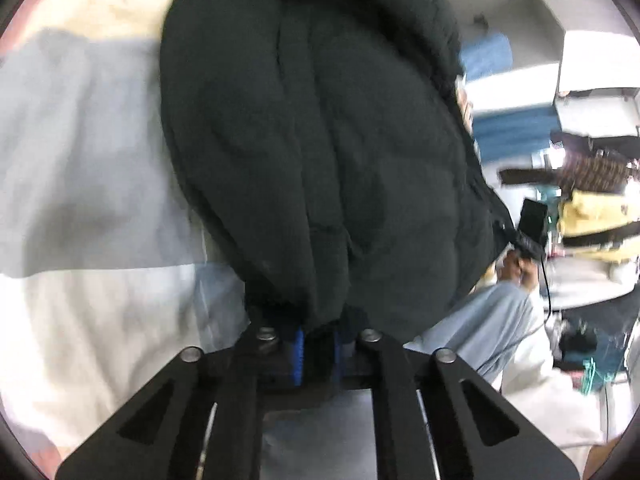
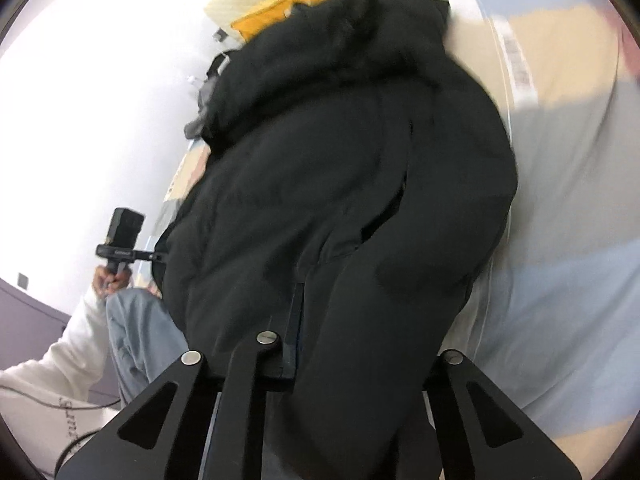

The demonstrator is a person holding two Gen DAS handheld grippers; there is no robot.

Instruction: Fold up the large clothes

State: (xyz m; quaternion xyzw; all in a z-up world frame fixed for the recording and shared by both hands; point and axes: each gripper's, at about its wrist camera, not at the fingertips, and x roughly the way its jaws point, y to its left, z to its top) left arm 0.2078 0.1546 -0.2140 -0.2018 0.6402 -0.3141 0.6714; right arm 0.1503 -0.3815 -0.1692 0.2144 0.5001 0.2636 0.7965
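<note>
One large black padded jacket [image 1: 320,140] filled the middle of both wrist views. It hung between the two grippers and above a bed with pale grey and cream sheets [image 1: 80,160].

The left gripper [image 1: 318,344] had its jaws clenched on a bunched lower edge of the jacket, and the blue pads [image 1: 298,354] stood close together with dark cloth between them. The right gripper [image 2: 320,340] was covered by a thick fold of the same jacket. The cloth lay over its jaws, so one cannot tell if they were clenched or released.

In the left view, the left edge of the jacket was over the bed, and open sheet showed on that side. At its right edge the person's leg in light blue jeans [image 1: 492,320] was near. In the right view, the far edge of the jacket reached an orange-yellow cloth [image 2: 292,0] at the head of the bed. Free sheet lay along the right side.

One jacket, one bed and two grippers were seen.
</note>
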